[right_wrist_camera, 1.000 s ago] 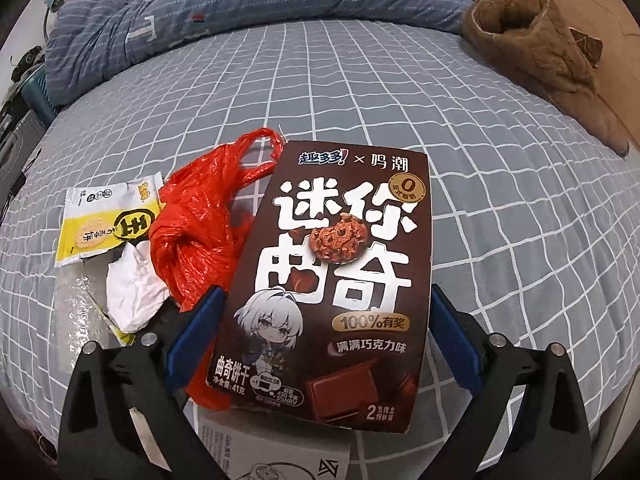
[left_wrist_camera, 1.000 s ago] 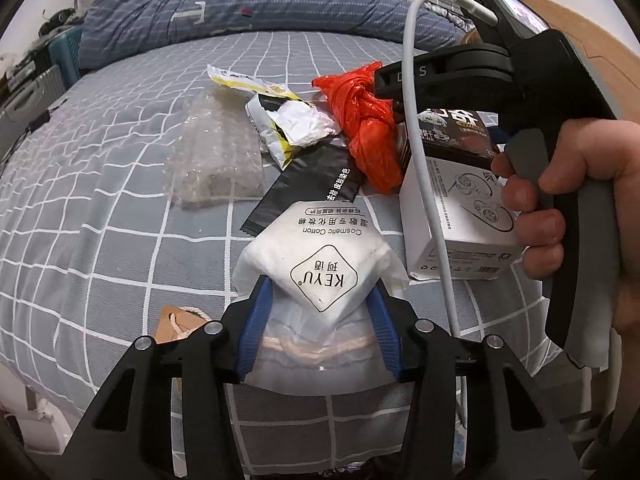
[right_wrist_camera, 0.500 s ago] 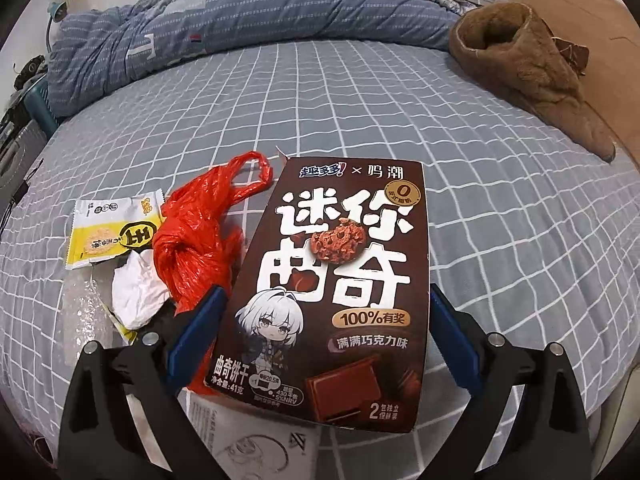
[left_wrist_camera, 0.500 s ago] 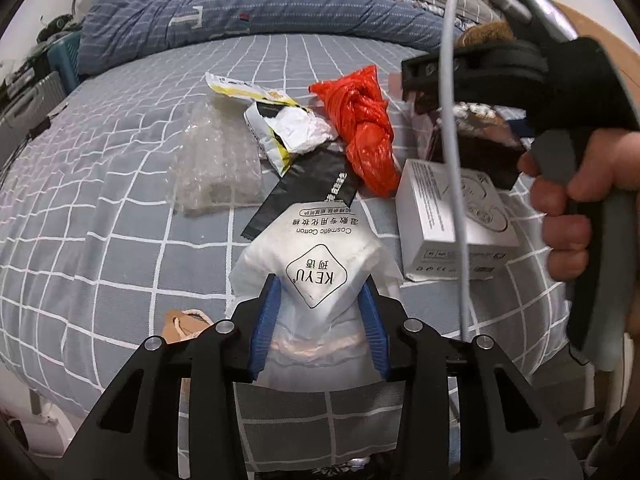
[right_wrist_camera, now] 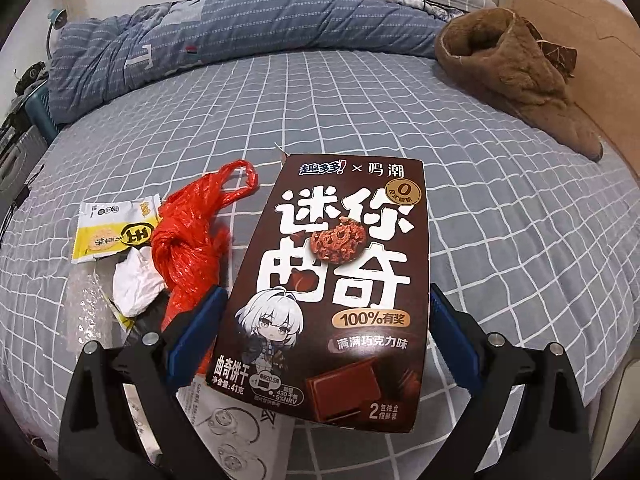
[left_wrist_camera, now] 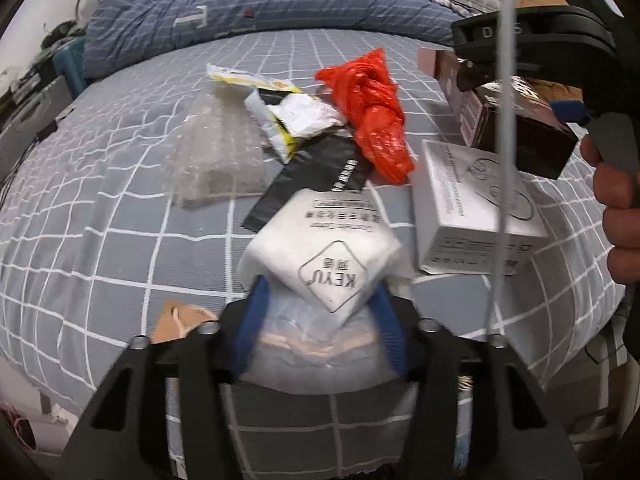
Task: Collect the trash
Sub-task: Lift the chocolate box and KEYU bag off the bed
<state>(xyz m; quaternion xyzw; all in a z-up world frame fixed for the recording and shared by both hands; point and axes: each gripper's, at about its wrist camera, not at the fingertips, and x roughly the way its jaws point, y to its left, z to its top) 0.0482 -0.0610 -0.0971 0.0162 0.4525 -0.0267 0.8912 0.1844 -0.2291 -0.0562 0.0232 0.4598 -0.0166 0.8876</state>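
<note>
The left hand-held gripper (left_wrist_camera: pixel 318 312) is clamped on a white cotton-pad pack (left_wrist_camera: pixel 320 248), held low over the bed (left_wrist_camera: pixel 120 216). The right hand-held gripper (right_wrist_camera: pixel 326 328), gripped by a hand (left_wrist_camera: pixel 618 208), clamps a brown cookie box (right_wrist_camera: pixel 340 280) lifted above the white box (left_wrist_camera: pixel 472 208) and red bag (right_wrist_camera: pixel 188 248).

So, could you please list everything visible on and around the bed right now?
cotton pad pack: one, white, held in left tool
cookie box: one, brown, held in right tool
plastic bag: one, red, knotted, mid-bed
earphone box: one, white, beside the red bag
bubble wrap: one, clear, left of pile
snack wrapper: one, yellow-white, far left
black wrapper: one, under the red bag
crumpled paper: one, white
quilt: one, blue, bed head
fleece garment: one, brown, right edge
bedsheet: grey, white grid
left tool: shut
right tool: shut
</note>
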